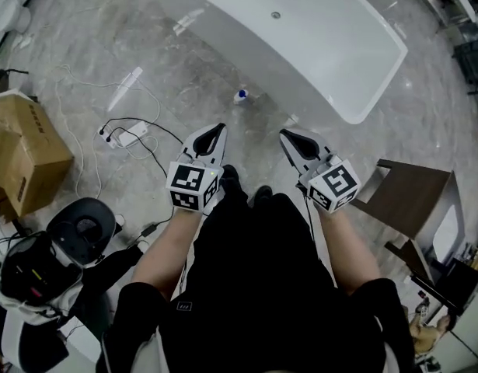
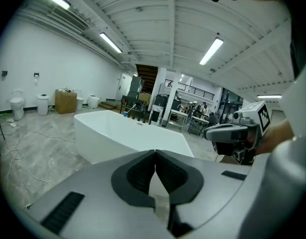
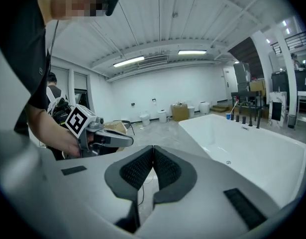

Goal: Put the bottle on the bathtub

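- At the fingertips, the left gripper view looks straight along the left gripper (image 2: 155, 154): its two dark ribbed pads (image 2: 140, 176) are pressed together at the tips, with nothing caught between them.
- Along its own jaws, the right gripper view tells the same story for the right gripper (image 3: 153, 149), closed tip to tip and empty.
- Each gripper view also catches the other tool from the side, gripped in a hand with its marker cube (image 3: 75, 121) behind the jaws. The head view shows both only from above.
- From above, the two grippers sit side by side in front of the person's black clothing, a gap between them, both pointing towards the bathtub (image 1: 301, 76).
- Only the head view shows the bottle (image 1: 241, 96). It is small, white and blue, and rests on the marbled floor (image 1: 184, 68) just beside the bathtub's outer wall, ahead of the gap between the two tools. Whether it stands or lies cannot be told.
- Only the head view shows the near clutter too: a cardboard box (image 1: 21, 158) at left, a white power strip (image 1: 130, 136) with trailing cables, and a brown piece of furniture (image 1: 409, 200) at right.
- Only the gripper views open up the hall, with its ceiling light strips (image 2: 212, 51), and the right gripper view shows a black faucet (image 3: 245, 114) at the tub's far end.
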The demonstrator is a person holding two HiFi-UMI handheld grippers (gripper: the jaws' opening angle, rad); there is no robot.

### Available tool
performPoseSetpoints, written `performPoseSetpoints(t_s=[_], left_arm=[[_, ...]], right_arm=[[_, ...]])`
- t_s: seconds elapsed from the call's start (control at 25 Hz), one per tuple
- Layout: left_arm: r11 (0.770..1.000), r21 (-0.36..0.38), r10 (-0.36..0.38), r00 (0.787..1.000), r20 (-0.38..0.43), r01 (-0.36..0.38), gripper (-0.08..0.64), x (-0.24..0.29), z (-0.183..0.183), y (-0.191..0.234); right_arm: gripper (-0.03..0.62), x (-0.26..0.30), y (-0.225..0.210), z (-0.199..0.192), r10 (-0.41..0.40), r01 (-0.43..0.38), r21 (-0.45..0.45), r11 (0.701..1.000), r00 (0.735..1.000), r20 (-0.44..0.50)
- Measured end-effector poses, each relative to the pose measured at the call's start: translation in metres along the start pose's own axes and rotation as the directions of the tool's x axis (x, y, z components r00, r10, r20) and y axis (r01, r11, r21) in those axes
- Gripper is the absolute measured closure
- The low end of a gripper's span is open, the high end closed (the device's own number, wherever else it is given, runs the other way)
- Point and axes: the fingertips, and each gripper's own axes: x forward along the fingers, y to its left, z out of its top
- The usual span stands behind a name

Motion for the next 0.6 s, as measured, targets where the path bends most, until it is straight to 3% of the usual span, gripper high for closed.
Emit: performPoseSetpoints(t_s=[0.32, 0.6], left_arm=[[0.999, 0.039, -0.015, 0.998, 0.056, 0.013, 0.543, -0.052, 0.036, -0.081], [1.0, 0.03, 0.005, 0.995, 0.097, -0.008, 0.543, -0.1, 0.034, -0.158]], right_arm=[[0.565, -0.115, 0.005, 0.025, -0.092, 0.091, 0.016, 0.996, 0.987, 0.129], [0.565, -0.212, 0.038, 0.012, -0.052, 0.05, 0.011, 0.999, 0.974, 0.221]])
